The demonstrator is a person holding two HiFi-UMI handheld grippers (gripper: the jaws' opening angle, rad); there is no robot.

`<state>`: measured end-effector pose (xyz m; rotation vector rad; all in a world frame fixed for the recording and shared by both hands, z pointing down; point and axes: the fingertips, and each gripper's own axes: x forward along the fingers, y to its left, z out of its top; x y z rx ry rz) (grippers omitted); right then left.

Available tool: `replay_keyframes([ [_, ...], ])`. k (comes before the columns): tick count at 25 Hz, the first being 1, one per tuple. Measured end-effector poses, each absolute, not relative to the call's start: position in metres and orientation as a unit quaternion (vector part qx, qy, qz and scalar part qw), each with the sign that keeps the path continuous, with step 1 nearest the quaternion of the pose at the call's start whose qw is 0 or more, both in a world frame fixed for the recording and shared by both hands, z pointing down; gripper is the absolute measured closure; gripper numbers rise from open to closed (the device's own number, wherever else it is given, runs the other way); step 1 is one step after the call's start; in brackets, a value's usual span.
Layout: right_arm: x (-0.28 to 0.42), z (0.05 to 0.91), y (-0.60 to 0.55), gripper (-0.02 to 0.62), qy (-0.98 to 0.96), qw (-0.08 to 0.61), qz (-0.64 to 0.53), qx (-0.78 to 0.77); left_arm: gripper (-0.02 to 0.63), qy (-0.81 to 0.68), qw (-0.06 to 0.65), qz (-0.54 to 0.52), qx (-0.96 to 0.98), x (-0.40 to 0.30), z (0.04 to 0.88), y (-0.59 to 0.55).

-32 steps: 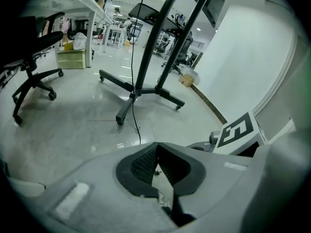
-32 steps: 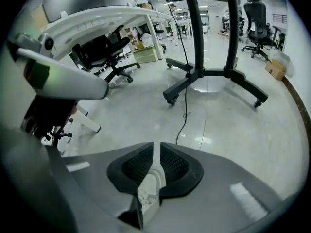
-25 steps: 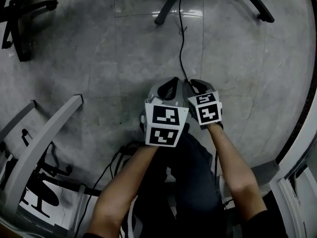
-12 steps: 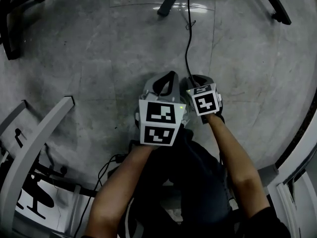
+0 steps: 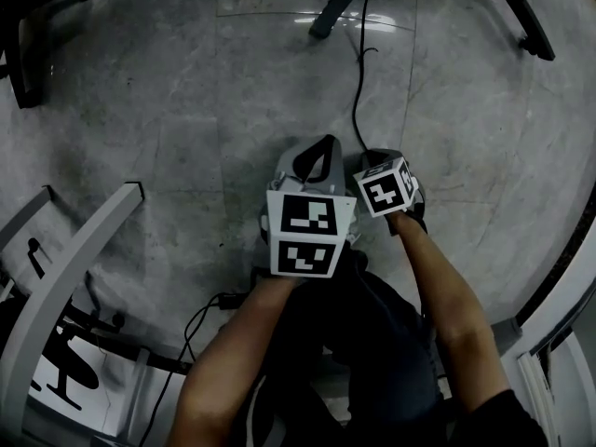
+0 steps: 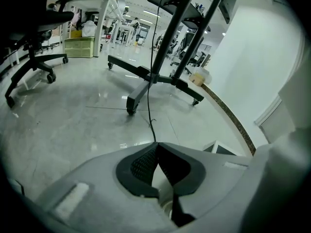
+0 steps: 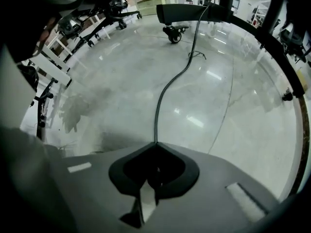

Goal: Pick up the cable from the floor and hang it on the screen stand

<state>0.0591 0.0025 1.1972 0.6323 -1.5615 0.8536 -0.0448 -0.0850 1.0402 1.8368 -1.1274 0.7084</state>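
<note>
A thin black cable [image 5: 356, 101] lies on the grey floor. It runs from the screen stand's foot [image 5: 337, 12] toward me and disappears between my two grippers. My left gripper [image 5: 325, 142] points forward and down with its jaws together, and the cable [image 6: 151, 123] runs up to its tips. My right gripper [image 5: 365, 156] points straight down, also shut. There the cable [image 7: 163, 93] ends right at the closed tips. I cannot see the cable pinched between either gripper's pads. The stand's posts [image 6: 179, 21] rise beyond.
An office chair base [image 5: 37, 26] sits far left and another stand leg [image 5: 521, 17] far right. A white frame [image 5: 70, 259] with loose black wires [image 5: 200, 319] lies near left. A dark-edged wall base [image 5: 563, 250] curves along the right. My knees are below the grippers.
Both grippers have sunk toward the floor, the right one more, and the right marker cube has rolled a little. The cable keeps its shape on the floor.
</note>
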Motion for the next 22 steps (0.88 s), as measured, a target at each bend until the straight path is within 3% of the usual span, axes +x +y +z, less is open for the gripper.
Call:
replay_keyframes([
  [8,0.049,1.125,0.000,0.586,-0.703,0.573,0.317,0.278,0.605,-0.449,0.406,0.299,0.738,-0.059,0.985,-0.071],
  [22,0.028,0.920,-0.002,0.586,-0.763,0.532,0.220,0.294,0.606,-0.445,0.354,0.279,0.773,-0.051,0.785,-0.068],
])
